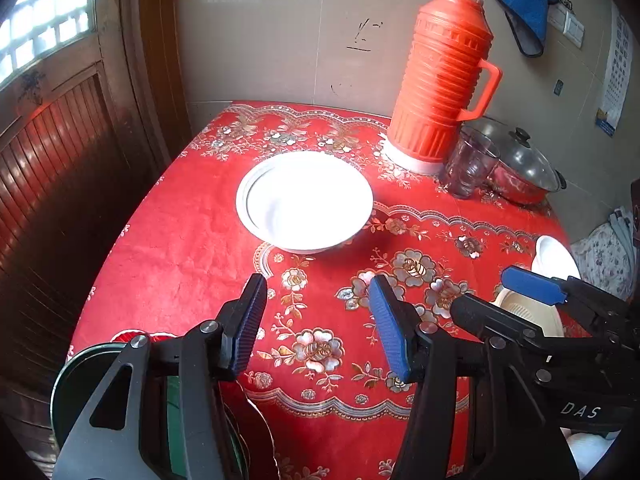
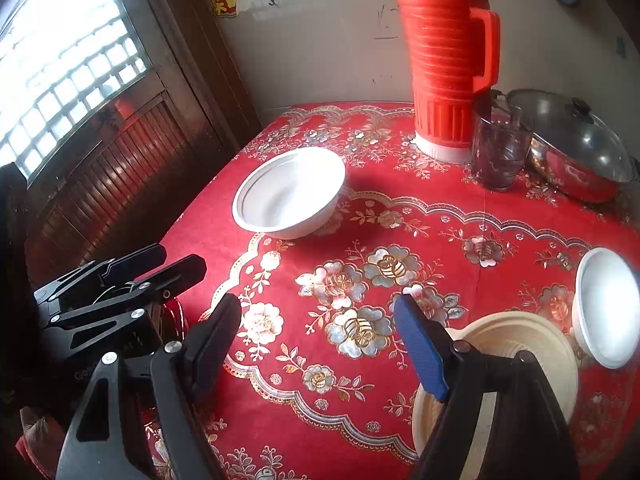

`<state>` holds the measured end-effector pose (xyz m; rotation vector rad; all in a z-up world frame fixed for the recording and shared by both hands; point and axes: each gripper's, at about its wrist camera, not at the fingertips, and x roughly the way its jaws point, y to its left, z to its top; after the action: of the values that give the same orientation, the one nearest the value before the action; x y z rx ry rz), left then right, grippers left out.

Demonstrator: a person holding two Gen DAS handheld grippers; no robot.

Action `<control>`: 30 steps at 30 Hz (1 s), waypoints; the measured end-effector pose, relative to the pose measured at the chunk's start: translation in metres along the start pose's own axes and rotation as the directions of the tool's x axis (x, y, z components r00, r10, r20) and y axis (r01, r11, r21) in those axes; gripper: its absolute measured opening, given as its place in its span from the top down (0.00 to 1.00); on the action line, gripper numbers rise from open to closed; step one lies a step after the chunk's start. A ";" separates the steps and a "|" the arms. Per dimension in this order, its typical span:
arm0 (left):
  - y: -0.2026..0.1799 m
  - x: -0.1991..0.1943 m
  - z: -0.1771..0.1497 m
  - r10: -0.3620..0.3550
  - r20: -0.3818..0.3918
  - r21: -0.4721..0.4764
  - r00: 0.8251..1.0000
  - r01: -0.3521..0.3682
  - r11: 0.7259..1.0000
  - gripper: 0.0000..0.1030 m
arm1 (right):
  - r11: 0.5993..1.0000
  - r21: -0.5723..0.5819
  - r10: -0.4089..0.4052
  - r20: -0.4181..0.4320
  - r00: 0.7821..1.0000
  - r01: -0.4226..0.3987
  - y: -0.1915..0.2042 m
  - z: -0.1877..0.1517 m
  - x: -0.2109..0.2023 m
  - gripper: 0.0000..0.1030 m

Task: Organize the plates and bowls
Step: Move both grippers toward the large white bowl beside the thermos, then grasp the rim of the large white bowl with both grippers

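Note:
A large white bowl sits mid-table on the red flowered cloth, with a second white dish nested in it; it also shows in the right wrist view. My left gripper is open and empty, well short of that bowl. My right gripper is open and empty; it appears at the right of the left wrist view. A cream ribbed plate lies under the right gripper's right finger. A small white bowl stands beside it at the right. A dark green plate lies at the near left corner.
An orange thermos stands at the back, with a glass cup and a lidded steel pot to its right. A wooden door is left of the table. The table's left edge is near.

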<state>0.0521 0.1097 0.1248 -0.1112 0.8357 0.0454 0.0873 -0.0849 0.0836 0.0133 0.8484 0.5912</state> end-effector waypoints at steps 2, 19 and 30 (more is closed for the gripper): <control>0.003 0.006 0.009 0.015 -0.005 -0.003 1.000 -0.015 1.000 0.48 | 1.000 -0.002 0.001 -0.004 1.000 -0.001 -0.001 0.011 0.008 0.23; 0.041 0.056 0.053 0.042 -0.073 -0.056 0.996 -0.046 0.997 0.48 | 1.000 0.008 0.005 -0.037 0.999 -0.005 -0.006 0.053 0.059 0.23; 0.072 0.113 0.073 0.035 -0.210 -0.145 0.977 -0.067 0.987 0.48 | 0.998 0.055 -0.009 -0.087 0.996 0.013 -0.018 0.075 0.099 0.22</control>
<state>0.1755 0.1894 0.0836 -0.2401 1.0433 0.1480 0.2001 -0.0346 0.0605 0.0337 0.9486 0.5609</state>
